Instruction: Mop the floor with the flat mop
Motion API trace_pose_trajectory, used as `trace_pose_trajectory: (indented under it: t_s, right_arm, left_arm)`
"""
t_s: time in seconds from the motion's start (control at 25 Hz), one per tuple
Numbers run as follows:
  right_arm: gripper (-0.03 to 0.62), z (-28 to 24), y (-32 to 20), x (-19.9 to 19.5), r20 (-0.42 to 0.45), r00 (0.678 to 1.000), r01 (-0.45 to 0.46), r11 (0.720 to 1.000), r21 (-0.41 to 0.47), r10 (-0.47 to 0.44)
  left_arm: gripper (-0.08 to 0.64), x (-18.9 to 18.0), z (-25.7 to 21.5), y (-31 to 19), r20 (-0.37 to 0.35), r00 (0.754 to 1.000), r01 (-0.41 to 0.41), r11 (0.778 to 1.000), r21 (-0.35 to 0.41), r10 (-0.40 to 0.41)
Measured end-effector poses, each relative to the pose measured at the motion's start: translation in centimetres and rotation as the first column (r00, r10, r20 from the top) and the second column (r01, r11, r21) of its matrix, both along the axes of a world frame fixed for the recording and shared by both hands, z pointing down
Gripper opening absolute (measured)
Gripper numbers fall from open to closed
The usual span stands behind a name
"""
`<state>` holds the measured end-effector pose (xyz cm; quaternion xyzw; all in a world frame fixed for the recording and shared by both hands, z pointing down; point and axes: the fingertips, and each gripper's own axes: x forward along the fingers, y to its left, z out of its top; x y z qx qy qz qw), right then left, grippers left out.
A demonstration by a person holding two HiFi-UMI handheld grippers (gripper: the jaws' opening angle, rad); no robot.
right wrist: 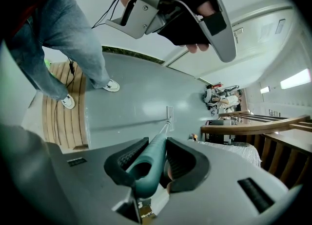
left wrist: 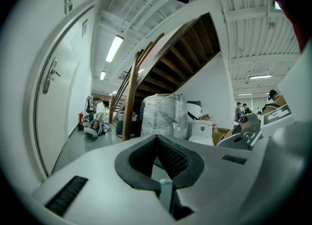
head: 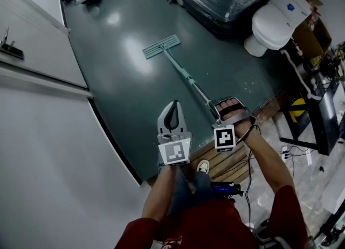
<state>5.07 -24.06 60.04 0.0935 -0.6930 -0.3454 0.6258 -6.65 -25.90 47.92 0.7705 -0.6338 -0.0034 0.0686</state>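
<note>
Far out on the floor (head: 124,59), flat mop head (head: 161,46) lying flat, mid-stroke seemingly, right tongs (right wrist: 156,145) clamped round its handle (right wrist: 146,170), left tongs (left wrist: 157,141) closed on nothing; next, probably needs a steady pull back

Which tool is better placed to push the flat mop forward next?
Likely right. The right tool grips the mop handle, mop head flat on the floor; the left tool is shut, empty.

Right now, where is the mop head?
In the head view, the mop head lies flat on the green floor, upper middle, left of the toilet; its handle runs back to the right gripper.
</note>
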Motion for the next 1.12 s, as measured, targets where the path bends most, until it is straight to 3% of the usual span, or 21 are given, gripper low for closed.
trace_pose_trajectory:
  t_s: [0.6, 1.12]
  right_arm:
    - [0.127, 2.1, -7.3, -6.3, -0.021, 1.000, -0.003, 0.999, 0.032, 0.004]
    - [0.127, 4.7, -12.4, -10.6, -0.032, 0.999, -0.015, 0.999, 0.050, 0.016]
  left_arm:
    - [0.015, -5.7, 2.1, -6.5, -0.013, 1.000, 0.000, 1.000, 0.005, 0.000]
    - [0.015, -9.6, 4.4, -8.6, -0.019, 0.999, 0.036, 0.999, -0.020, -0.036]
